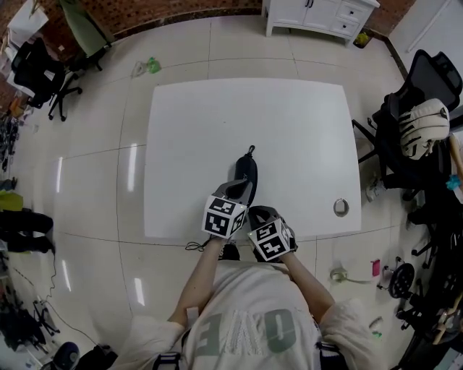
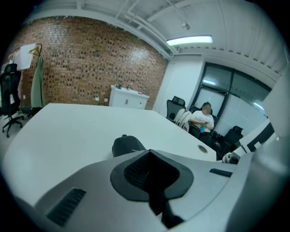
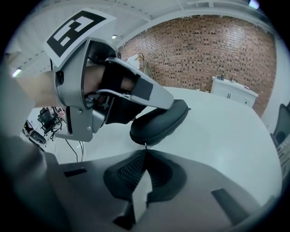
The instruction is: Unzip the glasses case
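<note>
A black glasses case (image 1: pixel 247 170) lies lengthwise near the front edge of the white table (image 1: pixel 195 144). My left gripper (image 1: pixel 241 189) is shut on the case's near end. In the left gripper view the case (image 2: pixel 128 145) sticks out beyond the closed jaws. In the right gripper view a grey finger (image 3: pixel 152 92) of the left gripper lies over the case (image 3: pixel 163 118). My right gripper (image 1: pixel 259 214) sits just right of the left one, at the table's edge. Its jaws (image 3: pixel 145 149) are shut on a thin zipper pull (image 3: pixel 145 144) hanging from the case's near end.
A round cable grommet (image 1: pixel 341 207) is set in the table at the front right. Black office chairs (image 1: pixel 427 108) crowd the right side, and another chair (image 1: pixel 40 69) stands at the far left. A white cabinet (image 1: pixel 318 14) is against the brick wall. A person (image 2: pixel 204 120) sits beyond the table.
</note>
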`<state>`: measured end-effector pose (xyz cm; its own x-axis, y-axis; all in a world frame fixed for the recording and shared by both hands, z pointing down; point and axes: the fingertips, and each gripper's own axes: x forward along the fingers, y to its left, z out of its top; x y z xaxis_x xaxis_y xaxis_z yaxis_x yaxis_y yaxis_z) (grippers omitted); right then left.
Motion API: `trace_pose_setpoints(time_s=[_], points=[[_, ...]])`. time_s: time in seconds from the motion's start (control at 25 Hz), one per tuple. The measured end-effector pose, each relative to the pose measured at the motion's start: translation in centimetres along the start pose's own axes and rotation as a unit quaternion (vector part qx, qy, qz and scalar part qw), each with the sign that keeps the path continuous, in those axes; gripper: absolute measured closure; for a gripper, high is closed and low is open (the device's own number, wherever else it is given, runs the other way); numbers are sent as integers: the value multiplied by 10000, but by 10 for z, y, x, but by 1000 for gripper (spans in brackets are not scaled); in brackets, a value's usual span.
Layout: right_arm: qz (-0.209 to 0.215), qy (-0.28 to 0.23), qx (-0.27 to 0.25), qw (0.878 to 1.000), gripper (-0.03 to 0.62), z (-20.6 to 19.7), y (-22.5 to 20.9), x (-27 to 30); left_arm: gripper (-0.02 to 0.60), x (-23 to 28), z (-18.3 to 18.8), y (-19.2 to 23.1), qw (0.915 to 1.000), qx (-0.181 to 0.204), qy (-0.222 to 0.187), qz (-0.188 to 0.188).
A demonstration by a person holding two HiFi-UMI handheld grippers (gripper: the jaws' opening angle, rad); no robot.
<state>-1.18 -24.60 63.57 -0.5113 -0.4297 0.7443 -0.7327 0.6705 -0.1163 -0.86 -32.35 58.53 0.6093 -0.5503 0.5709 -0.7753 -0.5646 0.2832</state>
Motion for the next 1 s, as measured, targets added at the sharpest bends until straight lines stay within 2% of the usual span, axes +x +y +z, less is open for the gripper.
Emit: trace_pose_setpoints(time_s=[0.16, 0.28, 0.48, 0.68, 0.76, 0.88, 0.92, 1.0], points=[[-232, 66, 254, 9994, 594, -3, -20, -3, 578, 8, -1, -5, 9997, 124, 192, -28], [-389, 3, 256, 9989, 594, 1, -38, 1, 578, 12, -2, -8, 9994, 117, 327, -18], [-522, -167, 222, 9982, 594, 19, -73, 13, 578, 11, -2, -8, 9997, -93, 209, -119], [-580, -197, 162, 9980, 594, 41, -104, 28, 578, 12, -1, -8, 9997, -90, 214, -101], [-770, -307, 463, 9955, 594, 48, -115, 30, 578, 12, 3, -5, 9996, -240, 131, -93], [-1134, -471, 1340, 9833, 594, 46, -122, 22, 578, -3, 12, 11, 9985, -495, -177, 150], [-1085, -464, 1463, 9822, 594, 43, -116, 19, 578, -9, 16, 16, 9978, -543, -279, 246], [-791, -353, 1146, 9896, 594, 37, -87, 16, 578, -18, 21, 24, 9963, -638, -425, 385]])
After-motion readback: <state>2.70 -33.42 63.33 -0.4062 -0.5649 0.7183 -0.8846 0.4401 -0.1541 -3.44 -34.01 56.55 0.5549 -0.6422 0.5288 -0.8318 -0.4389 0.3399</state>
